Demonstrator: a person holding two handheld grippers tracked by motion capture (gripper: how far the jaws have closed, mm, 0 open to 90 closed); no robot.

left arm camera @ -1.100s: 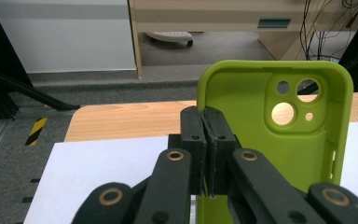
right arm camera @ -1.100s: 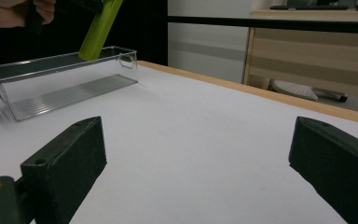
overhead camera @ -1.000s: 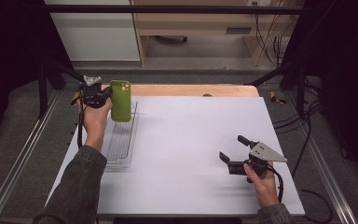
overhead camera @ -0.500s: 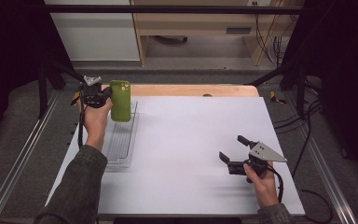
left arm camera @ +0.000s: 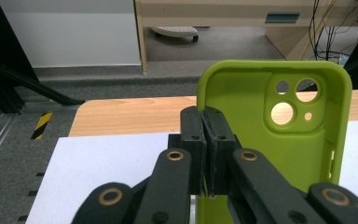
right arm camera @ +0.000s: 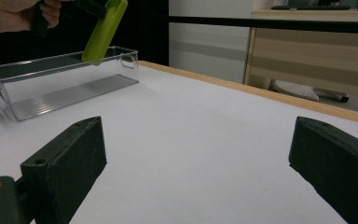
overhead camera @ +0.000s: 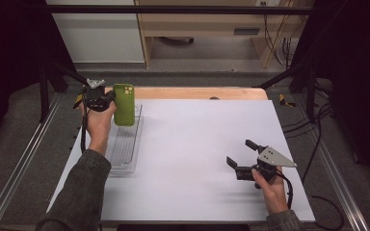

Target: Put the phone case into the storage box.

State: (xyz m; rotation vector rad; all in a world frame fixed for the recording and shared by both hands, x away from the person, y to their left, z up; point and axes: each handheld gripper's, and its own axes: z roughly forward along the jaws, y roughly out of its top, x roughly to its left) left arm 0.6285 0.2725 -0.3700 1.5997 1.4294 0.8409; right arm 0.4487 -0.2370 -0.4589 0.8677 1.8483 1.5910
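Two grippers working: left gripper (overhead camera: 107, 99) pinching green case (overhead camera: 124, 104) above clear tray (overhead camera: 125, 154), right gripper (overhead camera: 239, 159) gaping wide over table (overhead camera: 197, 144)

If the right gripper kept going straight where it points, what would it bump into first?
Probably nothing on the white table itself. The right gripper, jaws open, looks across bare tabletop towards the far wooden edge; the clear tray sits off to its left.

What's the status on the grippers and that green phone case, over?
Left gripper shut on green phone case, held above clear tray. Right gripper open, on the table. Nothing in the way.
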